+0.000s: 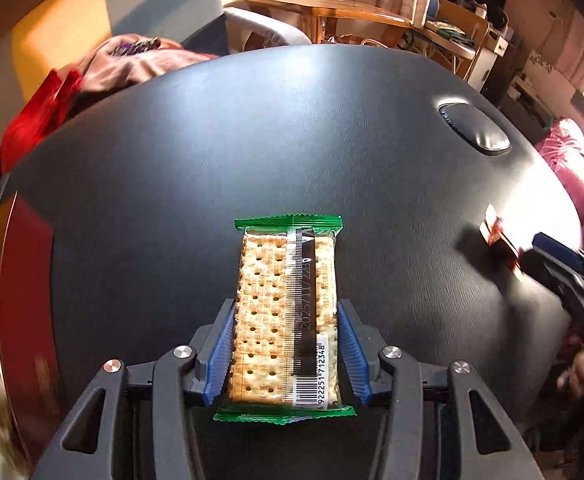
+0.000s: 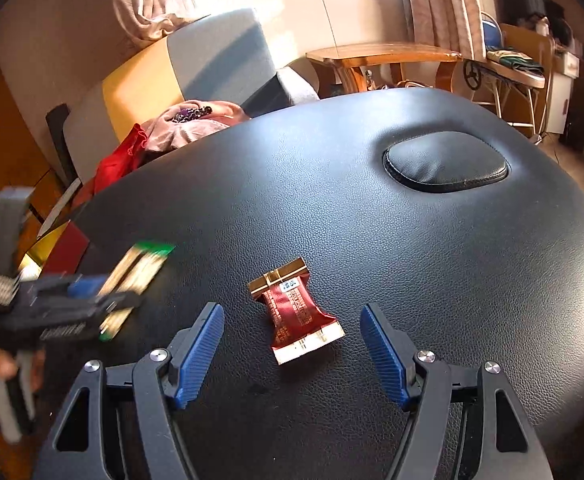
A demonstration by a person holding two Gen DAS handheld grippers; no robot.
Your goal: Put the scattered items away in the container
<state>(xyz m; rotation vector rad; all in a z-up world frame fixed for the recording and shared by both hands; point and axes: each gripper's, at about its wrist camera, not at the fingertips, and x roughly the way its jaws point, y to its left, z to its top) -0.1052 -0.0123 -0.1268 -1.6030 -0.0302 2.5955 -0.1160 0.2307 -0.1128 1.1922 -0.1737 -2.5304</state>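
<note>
While left gripper (image 1: pixel 286 344) clamps cracker packet (image 1: pixel 288 312), right gripper (image 2: pixel 292 344) angled down, agape

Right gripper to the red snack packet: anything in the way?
Nothing visible. The red snack packet lies alone on the black padded surface, just ahead of the open right gripper, with bare surface between them. The left gripper, clamped on the cracker pack, is off to the side.

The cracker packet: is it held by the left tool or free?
Held: the blue pads of the left tool press both long sides of the cracker packet.
</note>
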